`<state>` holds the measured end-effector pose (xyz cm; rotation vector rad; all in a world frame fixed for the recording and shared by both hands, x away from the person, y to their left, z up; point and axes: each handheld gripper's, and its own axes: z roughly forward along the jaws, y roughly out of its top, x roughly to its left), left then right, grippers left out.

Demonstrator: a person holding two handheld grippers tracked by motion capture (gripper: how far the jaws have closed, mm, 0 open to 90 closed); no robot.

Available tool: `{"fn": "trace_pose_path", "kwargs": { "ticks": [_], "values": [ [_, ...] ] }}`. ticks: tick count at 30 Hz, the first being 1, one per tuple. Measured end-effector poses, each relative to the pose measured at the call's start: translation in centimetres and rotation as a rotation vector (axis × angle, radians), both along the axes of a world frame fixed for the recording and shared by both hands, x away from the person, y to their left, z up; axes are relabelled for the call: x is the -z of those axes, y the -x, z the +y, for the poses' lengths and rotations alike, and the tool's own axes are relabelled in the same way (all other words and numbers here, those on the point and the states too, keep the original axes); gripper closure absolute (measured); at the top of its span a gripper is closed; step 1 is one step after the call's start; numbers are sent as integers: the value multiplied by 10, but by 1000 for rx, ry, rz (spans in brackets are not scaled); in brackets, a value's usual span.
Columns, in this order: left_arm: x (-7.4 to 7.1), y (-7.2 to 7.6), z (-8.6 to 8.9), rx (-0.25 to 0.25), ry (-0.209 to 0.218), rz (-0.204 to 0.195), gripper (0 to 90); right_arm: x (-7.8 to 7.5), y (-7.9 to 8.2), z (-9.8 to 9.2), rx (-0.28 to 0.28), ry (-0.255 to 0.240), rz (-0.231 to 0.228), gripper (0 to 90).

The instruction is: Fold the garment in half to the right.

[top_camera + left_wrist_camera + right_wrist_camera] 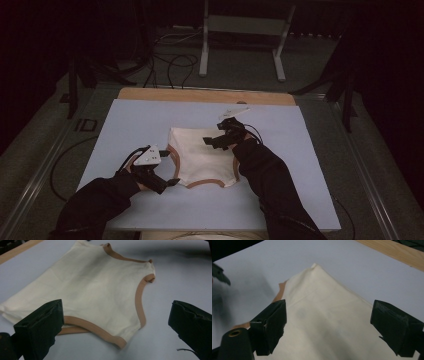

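Garment flat between both tongs — left tongs apart, right tongs apart over it.

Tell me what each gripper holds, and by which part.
Nothing is held. The left gripper stands open at the garment's brown-trimmed edge, and the right gripper hangs open above the cream cloth.

A cream sleeveless top with tan-brown trim at its neck and armholes lies spread flat near the middle of the light blue table
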<state>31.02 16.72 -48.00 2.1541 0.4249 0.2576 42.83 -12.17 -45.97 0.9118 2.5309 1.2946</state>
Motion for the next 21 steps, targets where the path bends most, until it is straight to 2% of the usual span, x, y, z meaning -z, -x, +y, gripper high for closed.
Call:
{"fn": "trace_pose_path", "kwargs": {
  "ticks": [14,21],
  "values": [
    [16,-1,-10,95,-119,-1,30,13,-14,45,-57,24,45,135],
    [20,-4,-17,141,-174,-24,80,15,-22,66,-72,33,52,135]
  ]
}}
